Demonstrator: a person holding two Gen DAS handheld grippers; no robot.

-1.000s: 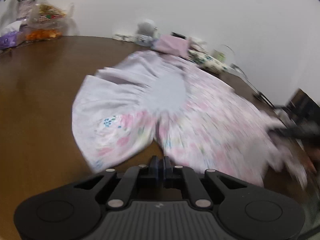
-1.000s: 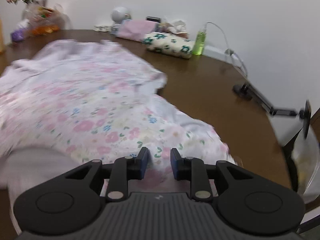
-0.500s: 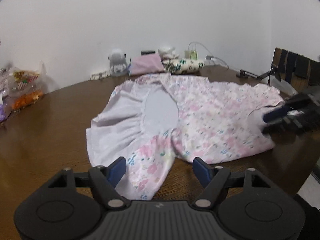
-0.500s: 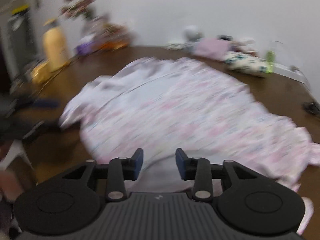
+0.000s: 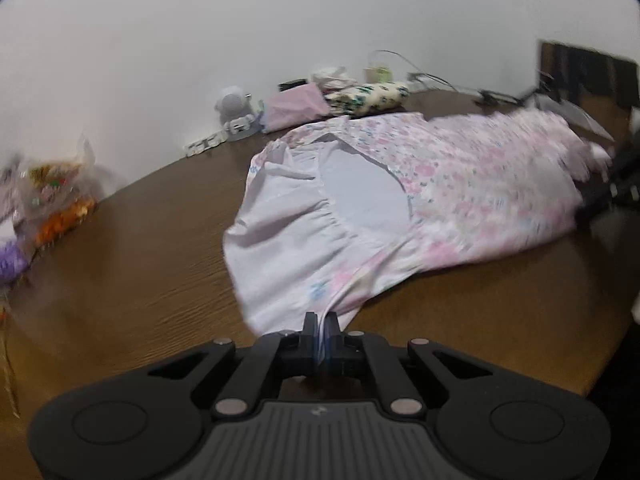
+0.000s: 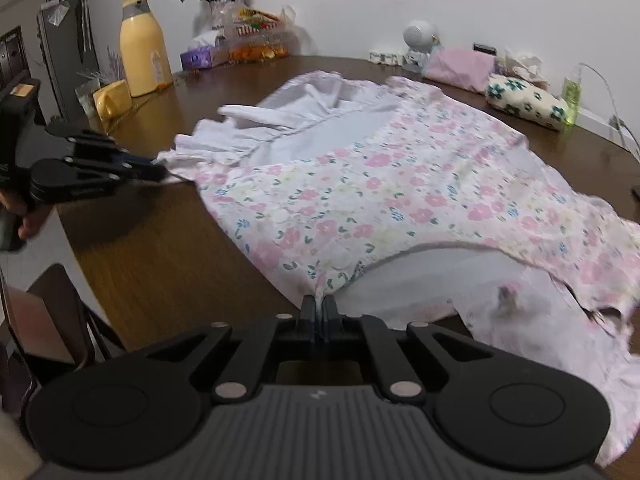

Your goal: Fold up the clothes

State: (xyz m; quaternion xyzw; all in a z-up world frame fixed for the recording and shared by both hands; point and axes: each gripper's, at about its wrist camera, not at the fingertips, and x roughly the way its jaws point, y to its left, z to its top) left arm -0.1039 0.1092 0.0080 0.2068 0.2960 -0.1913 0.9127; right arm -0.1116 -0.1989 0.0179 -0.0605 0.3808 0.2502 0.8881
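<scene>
Pink floral cotton dress (image 6: pixel 380 192) lies spread across the brown wooden table (image 6: pixel 160 264), pale lining showing at one end. Left gripper (image 5: pixel 321 330) is pinched tight on a bunched edge by the lining; right gripper (image 6: pixel 319 312) is clamped on the near floral edge. Between the two pinches the garment's length runs, so any fold travels away from both tools.

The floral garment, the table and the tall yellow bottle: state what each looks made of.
Floral garment: thin woven cloth, likely cotton, matte; it gathers and wrinkles softly. Table: wood or wood veneer, semi-gloss; grain lines show. Tall yellow bottle: probably plastic, smooth, with a grey cap.
</scene>
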